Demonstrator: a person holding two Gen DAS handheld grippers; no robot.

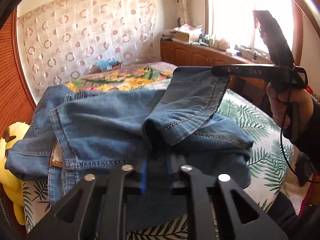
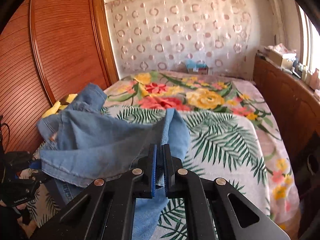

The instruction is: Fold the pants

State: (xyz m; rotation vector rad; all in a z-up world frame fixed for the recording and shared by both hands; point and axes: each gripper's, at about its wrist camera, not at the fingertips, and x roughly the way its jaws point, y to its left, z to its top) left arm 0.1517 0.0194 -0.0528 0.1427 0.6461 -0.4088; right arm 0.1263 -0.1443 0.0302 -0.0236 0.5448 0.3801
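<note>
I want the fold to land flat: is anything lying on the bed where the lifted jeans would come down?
Nothing visible: both tools, left and right, grip the jeans, and the leaf-print sheet beyond is bare. The yellow plush toy sits aside.

Blue denim pants (image 1: 104, 128), crumpled on bed, hem edges lifted

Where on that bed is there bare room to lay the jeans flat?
The leaf-print sheet right of the jeans is bare up to the floral blanket, itself bare. The left is crowded: jeans bunch beside a yellow plush by the wardrobe.
</note>
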